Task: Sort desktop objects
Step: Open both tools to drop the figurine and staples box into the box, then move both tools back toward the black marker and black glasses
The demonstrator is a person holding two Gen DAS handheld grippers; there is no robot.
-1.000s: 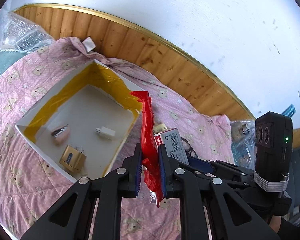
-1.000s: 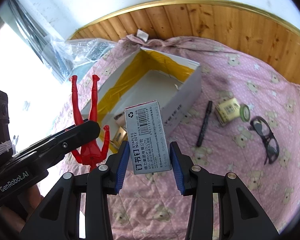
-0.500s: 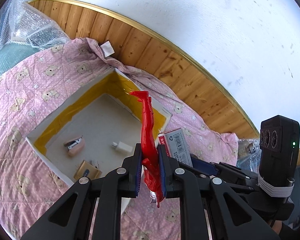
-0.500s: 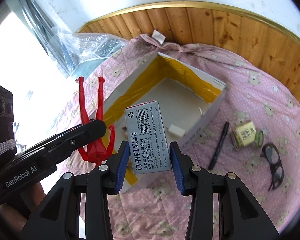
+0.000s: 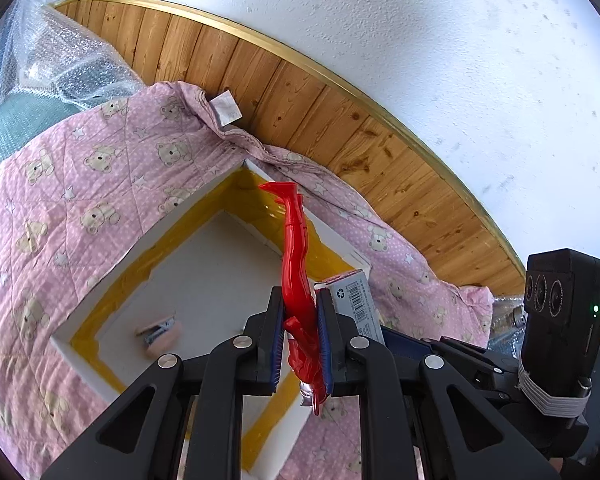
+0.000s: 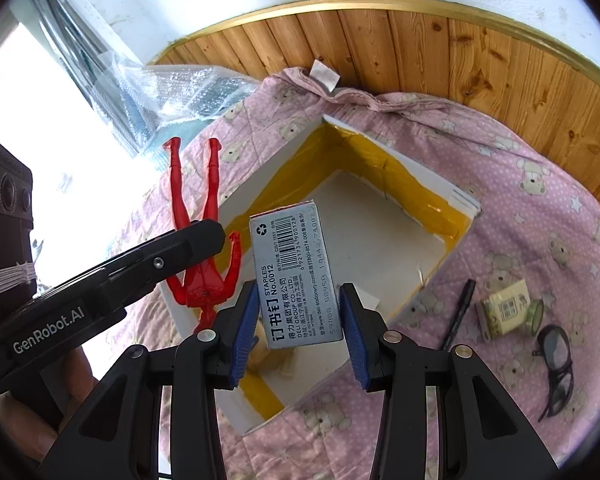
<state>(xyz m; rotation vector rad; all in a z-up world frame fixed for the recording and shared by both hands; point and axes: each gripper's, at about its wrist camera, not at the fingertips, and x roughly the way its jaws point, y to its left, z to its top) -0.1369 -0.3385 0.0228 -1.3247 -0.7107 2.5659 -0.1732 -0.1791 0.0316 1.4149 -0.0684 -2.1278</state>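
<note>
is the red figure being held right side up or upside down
Upside down. In the right wrist view the red figure has its feet pointing up and head down, its torso clamped in the left tool.

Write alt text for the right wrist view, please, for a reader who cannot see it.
The right claw holds a grey staple box above an open white box on a pink quilt. Beside it, the left claw grips a red figure upside down. A pen, a small carton and glasses lie on the quilt.
</note>
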